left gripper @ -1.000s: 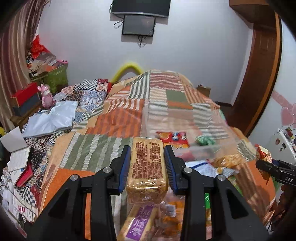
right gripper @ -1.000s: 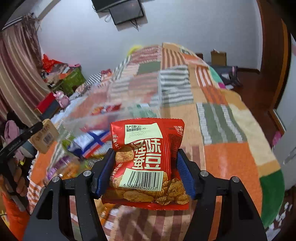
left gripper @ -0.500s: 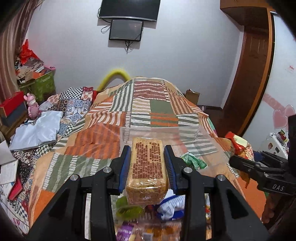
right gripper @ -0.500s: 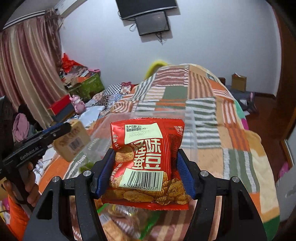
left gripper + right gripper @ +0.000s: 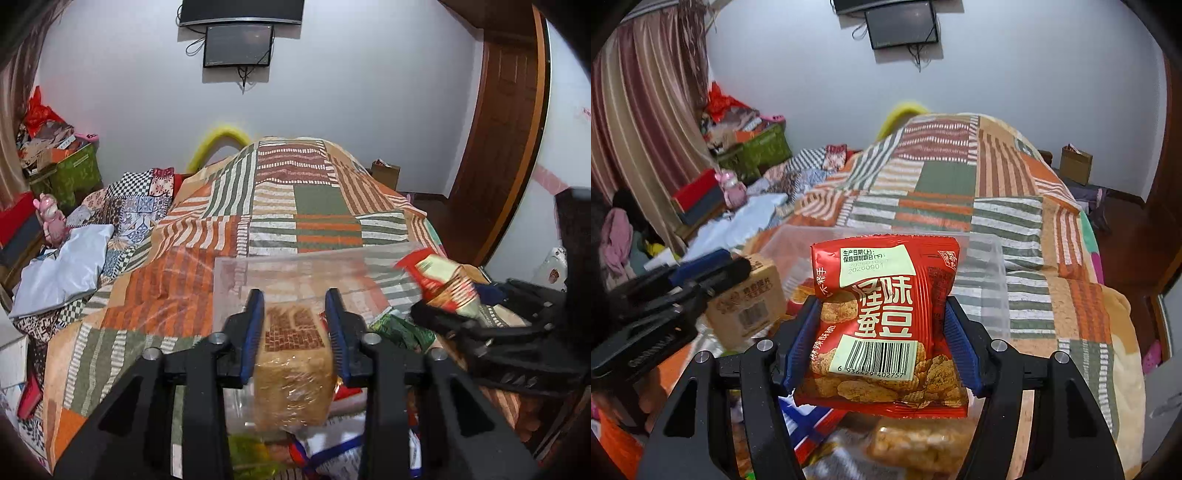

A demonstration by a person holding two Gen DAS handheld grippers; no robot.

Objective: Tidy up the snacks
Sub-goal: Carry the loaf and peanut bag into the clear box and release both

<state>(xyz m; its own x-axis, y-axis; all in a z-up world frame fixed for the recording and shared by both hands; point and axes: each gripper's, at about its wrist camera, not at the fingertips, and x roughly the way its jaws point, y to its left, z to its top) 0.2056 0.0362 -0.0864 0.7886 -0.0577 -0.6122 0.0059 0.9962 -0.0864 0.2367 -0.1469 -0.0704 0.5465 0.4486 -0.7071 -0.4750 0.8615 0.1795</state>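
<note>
My left gripper [image 5: 294, 321] is shut on a tan wrapped snack block [image 5: 291, 365] with a brown printed top. It hangs over a clear plastic bin [image 5: 295, 269] on the quilted bed. My right gripper [image 5: 882, 332] is shut on a red bean-snack packet [image 5: 882, 317] with a barcode, above the same bin [image 5: 990, 280]. The right gripper with its red packet [image 5: 443, 284] shows at the right of the left wrist view. The left gripper with its block [image 5: 750, 306] shows at the left of the right wrist view. Loose snack packets [image 5: 916, 446] lie below.
A striped patchwork quilt [image 5: 306, 206] covers the bed. Folded cloth and clutter [image 5: 62, 258] lie along the left side. A wooden door [image 5: 506, 129] stands at the right, a cardboard box [image 5: 1075, 164] on the floor, and a wall screen [image 5: 240, 44] at the back.
Both grippers have moved forward over the clear bin, still holding their snacks. They have come closer together, and each now shows large in the other's view.
</note>
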